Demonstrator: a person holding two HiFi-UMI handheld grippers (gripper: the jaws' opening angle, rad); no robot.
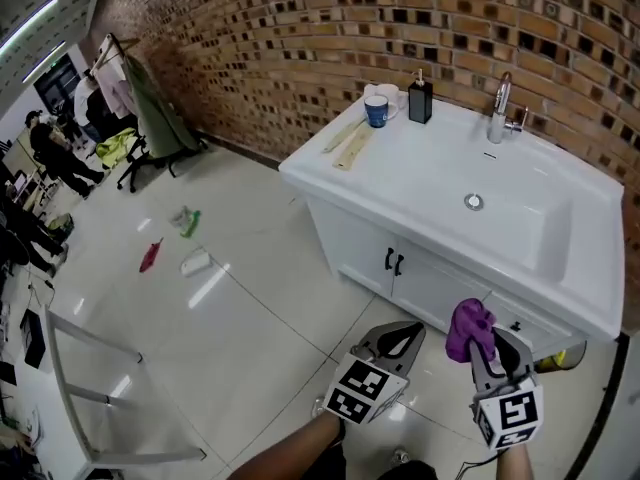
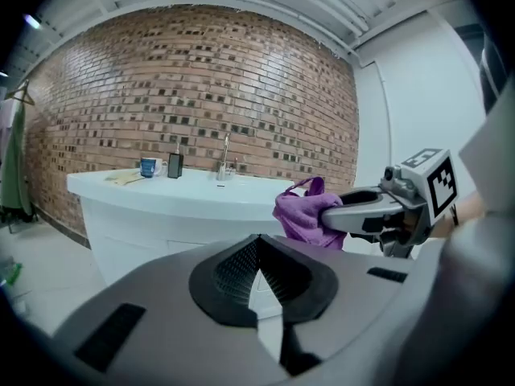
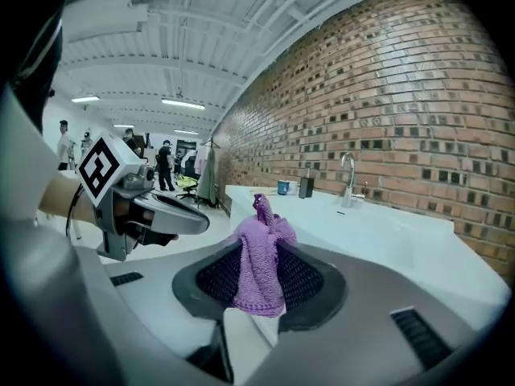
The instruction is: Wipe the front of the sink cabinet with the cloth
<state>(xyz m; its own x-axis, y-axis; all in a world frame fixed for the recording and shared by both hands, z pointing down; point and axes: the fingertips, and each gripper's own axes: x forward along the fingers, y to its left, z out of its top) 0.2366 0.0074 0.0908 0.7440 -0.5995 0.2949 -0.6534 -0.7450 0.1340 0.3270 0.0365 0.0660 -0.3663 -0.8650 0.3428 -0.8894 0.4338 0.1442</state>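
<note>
The right gripper (image 1: 492, 342) has its jaws clamped on the bunched purple cloth (image 1: 467, 326), held just in front of the white sink cabinet (image 1: 350, 243), probably to start wiping its doors, while the left gripper (image 1: 412, 332) hangs to its left, jaws together and empty.

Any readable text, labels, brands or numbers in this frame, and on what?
Nothing readable anywhere.
Left cube and right cube: black-and-white square markers, no letters.
Blue mug: any print too small to read.
Black pump bottle: no legible label.
Purple cloth: no tag showing.
</note>
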